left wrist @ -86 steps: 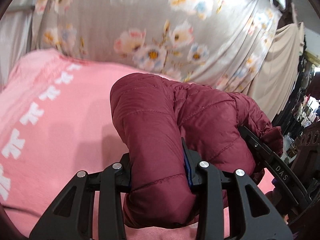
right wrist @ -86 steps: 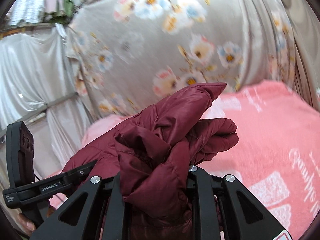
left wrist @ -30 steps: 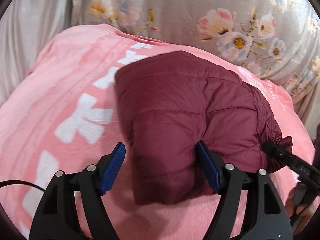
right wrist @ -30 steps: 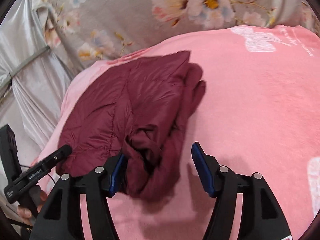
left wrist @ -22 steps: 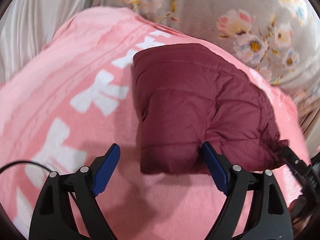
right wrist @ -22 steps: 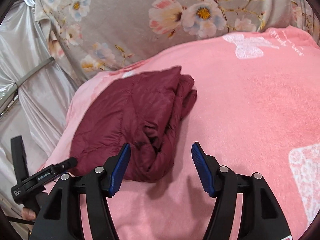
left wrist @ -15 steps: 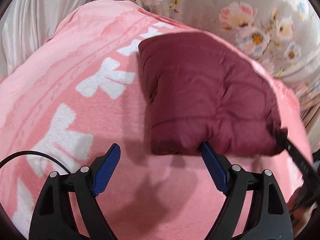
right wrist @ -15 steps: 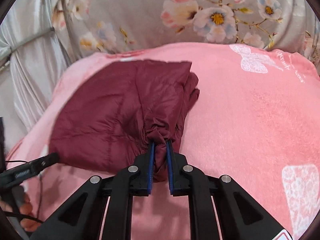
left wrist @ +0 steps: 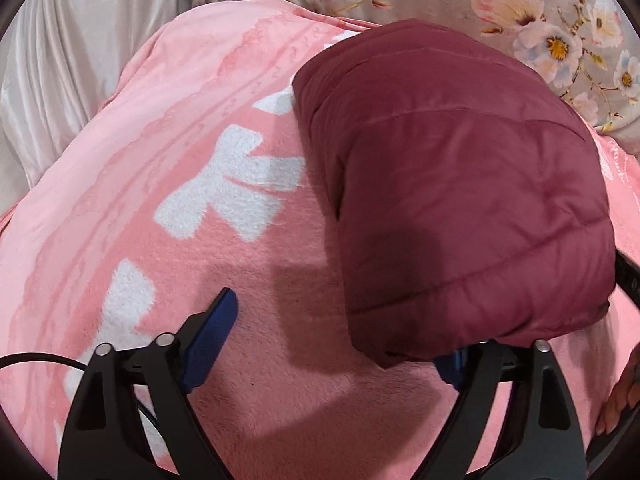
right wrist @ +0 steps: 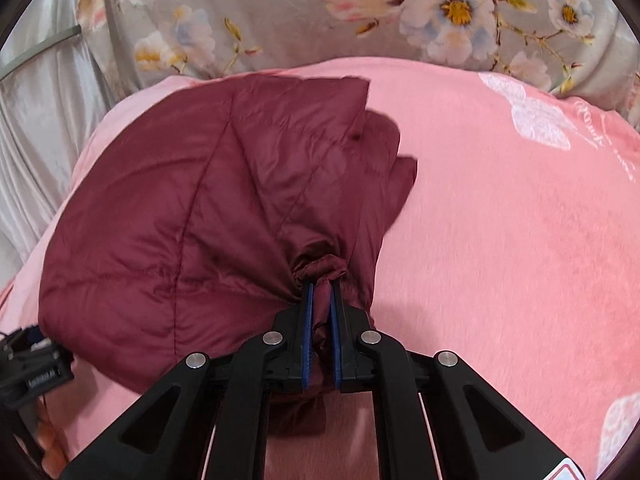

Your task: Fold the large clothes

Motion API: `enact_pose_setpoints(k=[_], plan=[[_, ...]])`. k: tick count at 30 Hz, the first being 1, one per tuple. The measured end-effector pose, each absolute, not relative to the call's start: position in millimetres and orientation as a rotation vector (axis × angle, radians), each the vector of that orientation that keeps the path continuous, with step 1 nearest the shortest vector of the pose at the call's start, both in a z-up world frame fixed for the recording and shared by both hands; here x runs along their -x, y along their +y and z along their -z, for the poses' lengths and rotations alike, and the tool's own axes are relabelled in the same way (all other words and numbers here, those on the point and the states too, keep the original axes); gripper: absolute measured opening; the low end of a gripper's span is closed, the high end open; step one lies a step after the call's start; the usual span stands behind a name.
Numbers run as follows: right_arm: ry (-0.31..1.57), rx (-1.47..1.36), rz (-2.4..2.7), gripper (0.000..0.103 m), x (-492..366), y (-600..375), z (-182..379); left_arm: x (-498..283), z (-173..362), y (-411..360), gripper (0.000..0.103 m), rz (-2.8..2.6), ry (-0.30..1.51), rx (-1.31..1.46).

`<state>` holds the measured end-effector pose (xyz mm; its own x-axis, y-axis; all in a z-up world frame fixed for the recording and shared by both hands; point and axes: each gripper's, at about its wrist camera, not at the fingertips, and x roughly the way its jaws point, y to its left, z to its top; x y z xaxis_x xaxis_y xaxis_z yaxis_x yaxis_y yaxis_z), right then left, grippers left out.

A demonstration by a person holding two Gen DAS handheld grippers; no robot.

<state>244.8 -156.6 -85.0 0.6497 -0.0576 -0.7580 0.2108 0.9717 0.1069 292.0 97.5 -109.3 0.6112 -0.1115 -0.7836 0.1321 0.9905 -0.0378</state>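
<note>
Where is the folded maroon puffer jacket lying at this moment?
In the right wrist view the maroon puffer jacket lies left of centre on the pink blanket, just before the floral cloth, its near edge pinched in the right claw.

My left gripper (left wrist: 336,340) sits at the bottom of the frame, its jaws opening wide with nothing pressed between them. The left one of my fingers (left wrist: 212,336), with its blue pad, stands clear over the pink blanket (left wrist: 168,128). The right one is mostly hidden under the near edge of the folded maroon jacket (left wrist: 460,184), which fills the centre right of the frame and lies puffed on the blanket. White shapes are printed across the blanket at left. A grey flowered cloth (left wrist: 540,20) hangs along the top, a pale satin cloth (left wrist: 72,48) at upper left. Part of a hand (left wrist: 620,396) shows at the lower right edge.
</note>
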Motion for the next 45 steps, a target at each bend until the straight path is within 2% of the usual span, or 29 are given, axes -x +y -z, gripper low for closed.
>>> enact_pose_setpoints(k=[4, 9, 12, 17, 24, 31, 39, 42, 43, 44, 45], plan=[[0.789, -0.248, 0.136, 0.011, -217, -163, 65, -274, 95, 110, 0.084, 0.185, 0.890, 0.005], [0.696, -0.242, 0.101, 0.012, -181, -154, 37, -236, 57, 137, 0.085, 0.225, 0.805, 0.077], [0.718, -0.249, 0.071, 0.012, -192, -145, 38, -253, 45, 140, 0.094, 0.189, 0.791, 0.135], [0.816, -0.244, 0.049, 0.012, -208, -130, 58, -302, 75, 114, 0.095, 0.214, 0.919, 0.121], [0.877, -0.308, 0.038, 0.009, -222, -137, 81, -336, 104, 85, 0.096, 0.250, 0.955, 0.051], [0.885, -0.267, 0.070, 0.006, -247, -135, 88, -347, 108, 58, 0.098, 0.199, 0.851, -0.093], [0.857, -0.312, 0.064, 0.006, -242, -146, 90, -332, 105, 78, 0.098, 0.210, 0.831, -0.002], [0.816, -0.282, 0.096, 0.015, -222, -146, 84, -298, 100, 84, 0.098, 0.162, 0.777, 0.016], [0.797, -0.264, 0.104, 0.028, -212, -144, 81, -286, 98, 85, 0.098, 0.150, 0.760, 0.014], [0.772, -0.242, 0.108, 0.051, -201, -141, 77, -274, 98, 87, 0.098, 0.145, 0.751, 0.014], [0.751, -0.227, 0.108, 0.063, -193, -140, 74, -261, 100, 88, 0.098, 0.140, 0.748, 0.007]])
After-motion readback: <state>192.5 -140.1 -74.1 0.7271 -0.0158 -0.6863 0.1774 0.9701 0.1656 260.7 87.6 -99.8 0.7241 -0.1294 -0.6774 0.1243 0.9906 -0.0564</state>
